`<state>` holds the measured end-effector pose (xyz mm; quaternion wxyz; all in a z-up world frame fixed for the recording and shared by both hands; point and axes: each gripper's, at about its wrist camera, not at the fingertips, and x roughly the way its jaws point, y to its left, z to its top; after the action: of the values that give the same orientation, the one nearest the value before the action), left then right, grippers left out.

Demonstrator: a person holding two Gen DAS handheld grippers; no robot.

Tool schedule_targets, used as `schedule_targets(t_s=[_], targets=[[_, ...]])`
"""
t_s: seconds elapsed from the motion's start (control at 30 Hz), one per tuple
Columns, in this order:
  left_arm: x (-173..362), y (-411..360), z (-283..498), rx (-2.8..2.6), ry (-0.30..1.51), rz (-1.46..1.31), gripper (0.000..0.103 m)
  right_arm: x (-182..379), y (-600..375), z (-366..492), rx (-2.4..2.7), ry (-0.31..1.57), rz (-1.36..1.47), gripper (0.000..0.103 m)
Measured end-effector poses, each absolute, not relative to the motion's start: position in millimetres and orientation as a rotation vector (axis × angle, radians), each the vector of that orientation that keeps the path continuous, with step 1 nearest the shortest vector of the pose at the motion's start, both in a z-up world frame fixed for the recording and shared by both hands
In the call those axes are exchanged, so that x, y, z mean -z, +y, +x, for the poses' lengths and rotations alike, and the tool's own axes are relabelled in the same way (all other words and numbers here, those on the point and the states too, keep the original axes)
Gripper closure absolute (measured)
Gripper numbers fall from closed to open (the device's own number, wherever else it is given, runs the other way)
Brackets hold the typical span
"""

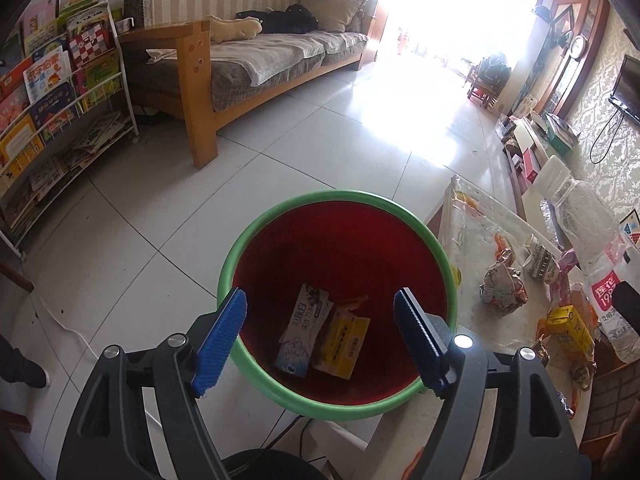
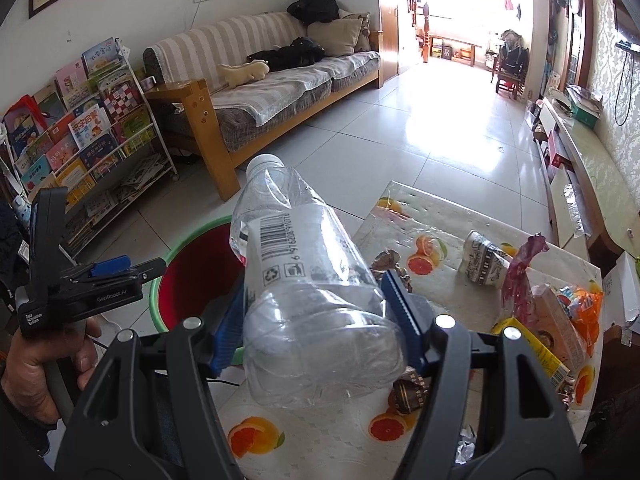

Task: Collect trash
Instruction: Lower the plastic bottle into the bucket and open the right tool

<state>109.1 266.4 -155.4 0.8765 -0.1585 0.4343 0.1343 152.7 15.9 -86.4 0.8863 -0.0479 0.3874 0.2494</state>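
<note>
Beside the tabletop (image 2: pixel 400 208), the right gripper (image 2: pixel 318 320) pinches an empty plastic bottle (image 2: pixel 304 276) crosswise, neck aimed forward-left toward the green-rimmed bin (image 1: pixel 340 200) close by. Above the bin's open mouth hangs the left gripper (image 1: pixel 320 340), fingers spread and empty; wrappers (image 1: pixel 504 284) lie on the tabletop.

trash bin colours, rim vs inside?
The trash bin has a green rim and a dark red interior; the left wrist view looks straight into it.
</note>
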Motion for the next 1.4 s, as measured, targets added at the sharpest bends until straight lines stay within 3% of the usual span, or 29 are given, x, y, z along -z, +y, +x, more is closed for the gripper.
schedule_targets(t_s=[0.4,1.13,1.3,1.4], targets=[[133.4,291.6,70.4,-0.362,0.798,-0.404,0.024,117.5,85.6,164.1,-0.613,0.855,-0.152,0.039],[144.5,314.6,52.1,-0.406,0.781,-0.477,0.024,160.5,142.0,179.5,-0.632,0.937,-0.246,0.039],[144.9,312.6,51.8,-0.405,0.782,-0.477,0.024,155.3,142.2,179.9,-0.613,0.918,-0.251,0.019],[143.7,310.9,51.1,-0.4,0.781,-0.481,0.024,149.9,140.8,178.2,-0.606,0.907,-0.256,0.015]])
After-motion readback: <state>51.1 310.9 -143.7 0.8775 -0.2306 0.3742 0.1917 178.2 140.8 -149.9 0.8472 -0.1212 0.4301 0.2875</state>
